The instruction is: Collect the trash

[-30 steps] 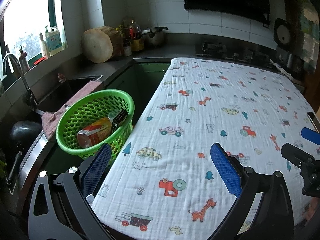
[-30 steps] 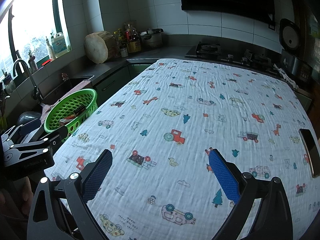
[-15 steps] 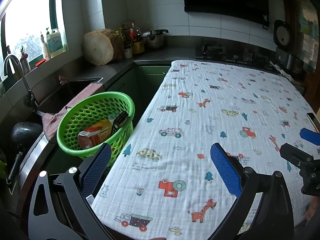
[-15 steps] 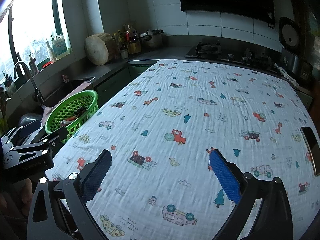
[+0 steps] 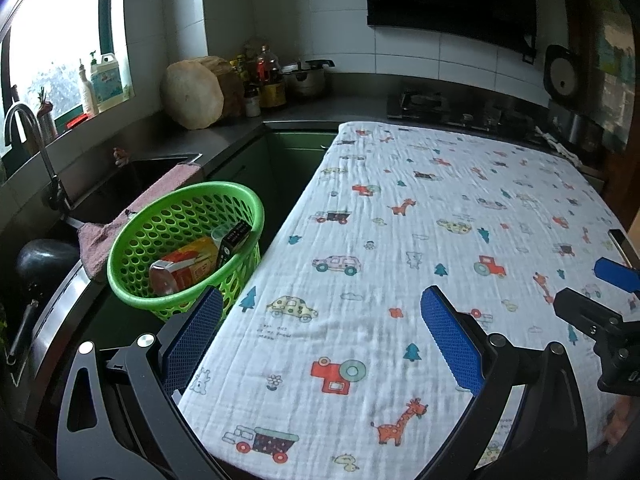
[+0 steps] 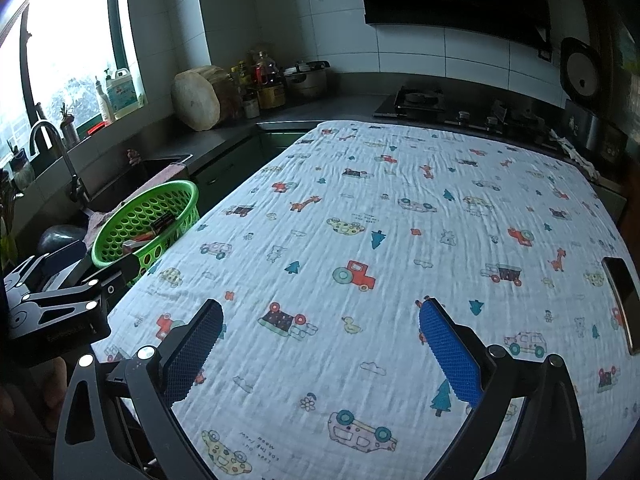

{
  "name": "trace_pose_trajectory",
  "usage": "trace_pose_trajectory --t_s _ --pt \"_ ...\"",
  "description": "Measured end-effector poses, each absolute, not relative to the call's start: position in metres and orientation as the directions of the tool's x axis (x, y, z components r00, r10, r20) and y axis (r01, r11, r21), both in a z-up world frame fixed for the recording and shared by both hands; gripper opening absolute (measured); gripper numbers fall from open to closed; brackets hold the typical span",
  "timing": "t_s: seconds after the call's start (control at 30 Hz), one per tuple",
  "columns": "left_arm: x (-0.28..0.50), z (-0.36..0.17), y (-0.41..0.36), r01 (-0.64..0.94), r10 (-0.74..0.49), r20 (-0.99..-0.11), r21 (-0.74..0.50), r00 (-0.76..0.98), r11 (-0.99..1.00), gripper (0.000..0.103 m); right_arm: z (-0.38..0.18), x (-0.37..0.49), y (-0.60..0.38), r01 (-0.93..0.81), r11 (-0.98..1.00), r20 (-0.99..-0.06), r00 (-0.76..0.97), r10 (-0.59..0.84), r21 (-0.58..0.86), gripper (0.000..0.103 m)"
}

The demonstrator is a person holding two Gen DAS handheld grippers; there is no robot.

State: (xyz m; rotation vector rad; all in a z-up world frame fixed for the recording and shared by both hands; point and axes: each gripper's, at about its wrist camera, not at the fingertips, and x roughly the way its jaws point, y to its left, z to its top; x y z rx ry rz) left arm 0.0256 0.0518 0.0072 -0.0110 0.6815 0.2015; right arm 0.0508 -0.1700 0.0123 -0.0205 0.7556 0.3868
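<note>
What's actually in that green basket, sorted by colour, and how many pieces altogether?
Inside the green basket, as far as the left wrist view shows:
Orange and red carton: 1
Black box: 1
Clear cup, only partly visible behind the box: 1
Total: 3 pieces that I can make out; anything beneath them is hidden.

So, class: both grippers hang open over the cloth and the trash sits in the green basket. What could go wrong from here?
1. The green basket sits at the table edge, beside the left gripper; a nudge might tip it.
2. The right gripper could snag the patterned cloth.
3. A dark flat object near the cloth's right edge could get knocked.
</note>
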Motion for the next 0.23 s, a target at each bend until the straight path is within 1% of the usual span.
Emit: trace_pose_trajectory --t_s 0.23 --pt "0.0267 0.0054 0.0522 -0.190 0.180 -0.637 0.054 0.750 0.980 0.098 0.0130 0.0507 -0.1696 -0.351 0.929 -0.674 0.660 0.334 0.116 0.096"
